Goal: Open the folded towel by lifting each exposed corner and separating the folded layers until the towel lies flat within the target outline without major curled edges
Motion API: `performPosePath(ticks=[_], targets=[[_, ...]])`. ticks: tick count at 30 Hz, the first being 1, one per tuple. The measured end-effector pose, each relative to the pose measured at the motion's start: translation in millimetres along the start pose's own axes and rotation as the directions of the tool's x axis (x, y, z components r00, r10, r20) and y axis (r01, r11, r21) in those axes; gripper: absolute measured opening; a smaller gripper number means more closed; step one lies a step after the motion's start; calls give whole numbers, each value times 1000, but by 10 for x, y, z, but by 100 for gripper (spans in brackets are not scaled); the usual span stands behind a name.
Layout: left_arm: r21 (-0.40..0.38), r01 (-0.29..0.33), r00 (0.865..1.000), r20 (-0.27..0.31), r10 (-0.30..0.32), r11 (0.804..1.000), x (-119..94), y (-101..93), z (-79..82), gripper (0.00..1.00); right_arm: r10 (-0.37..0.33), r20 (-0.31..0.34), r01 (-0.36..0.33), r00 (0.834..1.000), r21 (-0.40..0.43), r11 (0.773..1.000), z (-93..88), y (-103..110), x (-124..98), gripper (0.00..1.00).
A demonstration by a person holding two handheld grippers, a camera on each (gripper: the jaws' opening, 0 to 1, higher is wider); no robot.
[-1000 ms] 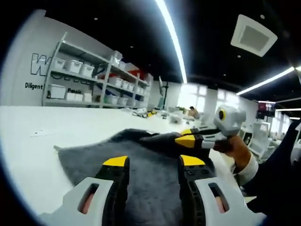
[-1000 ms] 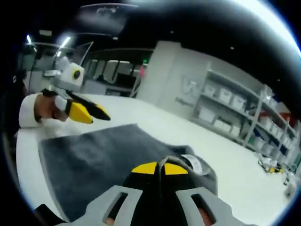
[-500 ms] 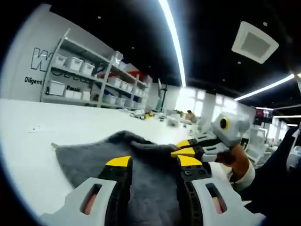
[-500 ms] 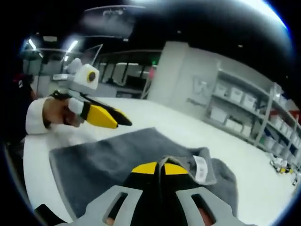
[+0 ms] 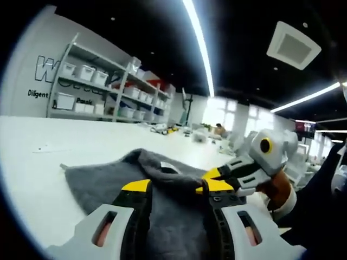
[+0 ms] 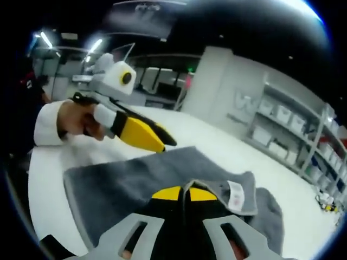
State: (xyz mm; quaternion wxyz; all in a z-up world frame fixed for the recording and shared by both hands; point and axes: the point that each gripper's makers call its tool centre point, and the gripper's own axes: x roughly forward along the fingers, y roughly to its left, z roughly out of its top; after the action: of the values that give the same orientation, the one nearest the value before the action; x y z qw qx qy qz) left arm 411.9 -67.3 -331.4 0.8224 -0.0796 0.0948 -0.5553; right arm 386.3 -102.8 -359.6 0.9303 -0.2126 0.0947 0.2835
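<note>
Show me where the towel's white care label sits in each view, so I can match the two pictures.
Left gripper view: the white label is a pale patch on the raised fold, centre, just above the jaw tips.
Right gripper view: the white label lies right of centre on the lifted grey towel flap.
Shared landmark: the shelving with white bins.

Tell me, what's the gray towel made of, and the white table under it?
The gray towel looks like soft, fuzzy terry cloth: matte, napped surface, a sewn white tag. The white table looks hard and smooth, perhaps laminate or painted board; it's plain and slightly shiny.
</note>
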Motion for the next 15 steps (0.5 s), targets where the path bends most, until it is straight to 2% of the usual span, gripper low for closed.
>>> performPosePath(ticks=[15], targets=[[-11, -24, 999, -35, 23, 1000, 5, 83, -91, 37, 75, -28, -77, 997, -81, 994, 8, 390, 123, 0]])
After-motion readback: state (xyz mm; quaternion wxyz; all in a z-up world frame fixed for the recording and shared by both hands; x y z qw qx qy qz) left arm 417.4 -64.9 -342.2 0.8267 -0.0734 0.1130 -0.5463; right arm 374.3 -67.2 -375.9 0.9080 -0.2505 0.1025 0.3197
